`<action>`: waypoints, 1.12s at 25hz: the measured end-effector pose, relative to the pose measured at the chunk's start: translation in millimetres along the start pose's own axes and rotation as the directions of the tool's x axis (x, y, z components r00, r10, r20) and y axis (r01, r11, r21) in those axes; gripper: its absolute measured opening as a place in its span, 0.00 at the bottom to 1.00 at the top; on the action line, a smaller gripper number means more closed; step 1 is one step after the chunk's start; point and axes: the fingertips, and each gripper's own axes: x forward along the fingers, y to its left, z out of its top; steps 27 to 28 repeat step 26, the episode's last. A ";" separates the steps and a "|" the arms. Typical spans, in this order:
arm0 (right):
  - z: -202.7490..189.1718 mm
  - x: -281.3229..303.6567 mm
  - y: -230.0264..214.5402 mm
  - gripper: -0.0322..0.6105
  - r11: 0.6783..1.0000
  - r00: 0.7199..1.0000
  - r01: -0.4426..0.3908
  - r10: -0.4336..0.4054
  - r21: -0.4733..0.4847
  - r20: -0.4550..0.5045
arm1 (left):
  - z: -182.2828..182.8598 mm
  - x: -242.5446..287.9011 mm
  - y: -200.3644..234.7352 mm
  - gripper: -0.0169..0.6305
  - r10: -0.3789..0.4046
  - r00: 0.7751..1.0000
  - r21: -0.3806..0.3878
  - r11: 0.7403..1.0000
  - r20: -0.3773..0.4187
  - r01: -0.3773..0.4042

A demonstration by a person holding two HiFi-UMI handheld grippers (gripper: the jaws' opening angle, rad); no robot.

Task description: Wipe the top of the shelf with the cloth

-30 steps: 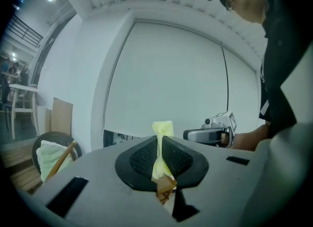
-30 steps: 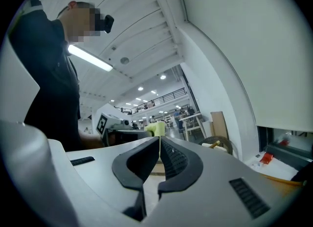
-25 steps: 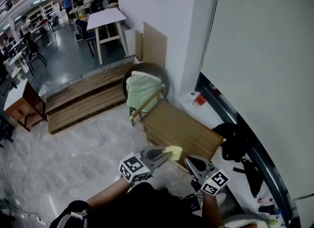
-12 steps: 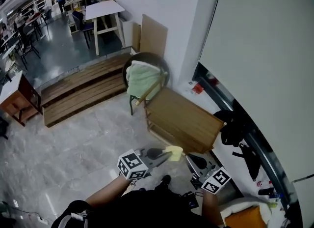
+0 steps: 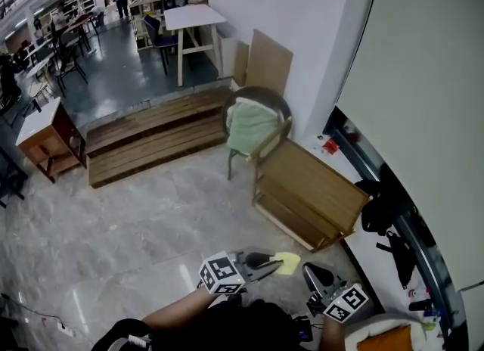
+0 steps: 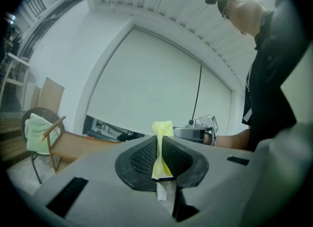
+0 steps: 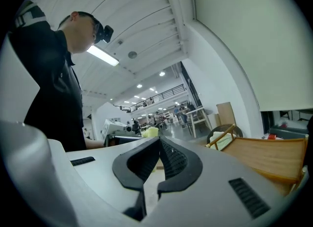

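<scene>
The left tool point(image 5: 271, 264) is pressed shut on the yellow cloth point(image 5: 288, 263). The cloth stands as a thin fold between the jaws and sticks out above their tips. The right tool point(image 5: 308, 270) has its jaws closed together with nothing between them, and it hangs just beside the left one. Both are over the grey stone floor point(image 5: 144, 228), apart from the wooden shelf point(image 5: 314, 191). The cloth does not yet touch the top of the shelf. The near edge of the shelf faces the tools, with open floor between. Its right side lies near the wall point(image 5: 423, 77). At its far end stands a chair with a green cushion point(image 5: 253, 126), perhaps touching the corner. To the left the floor is wide and free up to the wooden steps point(image 5: 151, 138).
</scene>
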 end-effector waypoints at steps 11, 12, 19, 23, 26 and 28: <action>14.0 -5.4 37.0 0.09 0.987 0.991 -0.129 0.131 -0.098 0.021 | 32.0 -18.5 -28.5 0.08 0.094 0.995 0.067 0.993 0.044 -0.097; 13.7 -4.8 41.9 0.09 0.983 0.988 -0.150 0.154 -0.108 0.023 | 33.8 -21.4 -29.4 0.08 0.117 0.992 0.078 0.990 0.050 -0.120; 15.7 -17.4 69.4 0.09 0.965 0.975 -0.209 0.219 -0.157 0.047 | 24.6 -30.2 -48.8 0.08 0.151 0.987 0.074 0.985 0.047 -0.155; 10.0 -19.3 72.6 0.09 0.966 0.973 -0.219 0.227 -0.139 0.048 | 27.0 -29.4 -55.9 0.08 0.127 0.991 0.068 0.989 0.046 -0.130; 12.2 -19.0 75.4 0.09 0.967 0.974 -0.212 0.222 -0.141 0.054 | 26.7 -28.4 -60.2 0.08 0.117 0.993 0.068 0.991 0.032 -0.118; 12.2 -19.0 75.4 0.09 0.967 0.974 -0.212 0.222 -0.141 0.054 | 26.7 -28.4 -60.2 0.08 0.117 0.993 0.068 0.991 0.032 -0.118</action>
